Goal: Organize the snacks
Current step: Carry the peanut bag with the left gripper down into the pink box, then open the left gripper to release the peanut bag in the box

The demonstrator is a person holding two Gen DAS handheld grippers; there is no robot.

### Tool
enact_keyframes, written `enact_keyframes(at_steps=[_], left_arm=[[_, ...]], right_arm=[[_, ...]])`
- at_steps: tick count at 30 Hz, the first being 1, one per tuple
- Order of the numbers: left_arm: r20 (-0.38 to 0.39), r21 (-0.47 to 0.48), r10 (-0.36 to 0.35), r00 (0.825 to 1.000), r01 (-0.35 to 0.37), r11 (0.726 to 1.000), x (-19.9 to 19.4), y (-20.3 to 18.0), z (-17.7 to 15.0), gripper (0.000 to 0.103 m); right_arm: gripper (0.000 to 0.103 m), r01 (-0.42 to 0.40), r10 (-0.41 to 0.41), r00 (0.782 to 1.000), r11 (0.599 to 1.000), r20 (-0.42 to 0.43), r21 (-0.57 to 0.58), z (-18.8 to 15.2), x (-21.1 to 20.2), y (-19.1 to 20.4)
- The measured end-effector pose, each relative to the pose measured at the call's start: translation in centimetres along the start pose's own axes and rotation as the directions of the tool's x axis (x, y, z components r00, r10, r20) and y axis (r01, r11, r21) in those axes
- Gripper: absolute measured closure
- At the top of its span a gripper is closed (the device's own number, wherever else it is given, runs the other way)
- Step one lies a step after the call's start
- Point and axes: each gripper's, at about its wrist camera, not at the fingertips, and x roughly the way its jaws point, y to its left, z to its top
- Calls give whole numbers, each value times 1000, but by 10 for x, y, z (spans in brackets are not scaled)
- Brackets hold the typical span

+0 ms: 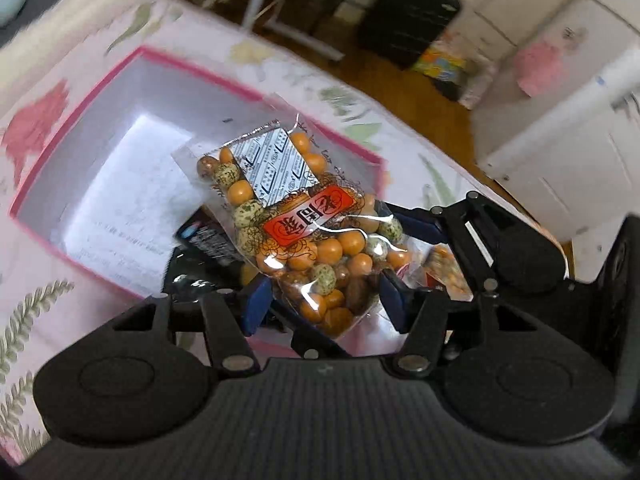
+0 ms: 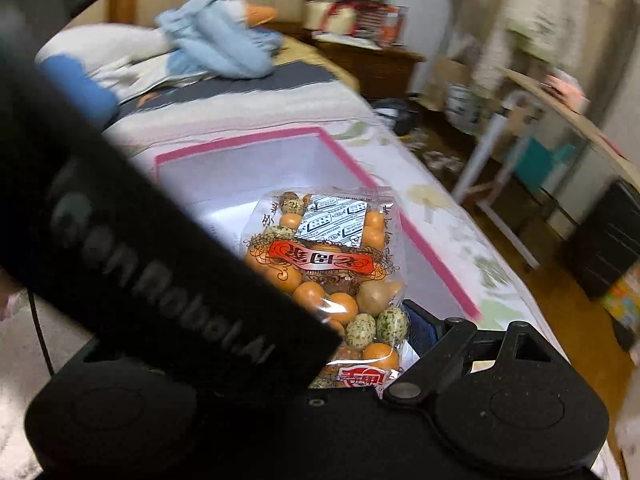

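While a clear snack bag (image 1: 304, 232) of orange and speckled coated nuts hangs over a pink-rimmed box (image 1: 72, 152), the step in hand looks like carrying it in for stowing. Nearest, in the left wrist view, the left gripper (image 1: 324, 300) stands about half open with the bag's lower end between its blue pads; whether they press on it cannot be told. In the right wrist view, the right gripper (image 2: 360, 340) stands wide, a bag of the same kind (image 2: 332, 264) between its jaws and one blue pad (image 2: 424, 328) beside it; the other side is hidden by the left gripper's dark body, so a grip cannot be confirmed. Inside the box lies one dark packet (image 1: 208, 236), below the bag. Counted: at least one nut bag, perhaps two; one dark packet; one box; two grippers. Next, the bag probably needs lowering into the box's white floor before release. Beyond the box, a floral bedspread (image 1: 40, 320) and cluttered room blur away.
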Motion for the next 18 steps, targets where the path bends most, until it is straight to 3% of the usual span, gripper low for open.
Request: enact_keyframes(at_steps=[3,5,10,14,18], left_arm=[[-43,-57,31,999,-33,998,12,21,8,43],[-87,-93,35,996,-43,995,18,35,10,43],[-87,-129,46,995,-57,990,22,48,14,42],[-116,-138,6,993,-22,990,26,54,17,41],[-78,-112,68,995,-76,991,18,54,11,41]], right_arm=[[13,-63,62,998,997,-17,-37,6,20,1],[13,-130,126,988,990,-85,-48,11,30,0],[11,-135,134,988,991,-74,-15,13,37,-1],[8,-101,106,989,993,-99,56,7,34,-5],[8,-47,49,991,999,-128,23,0,23,5]])
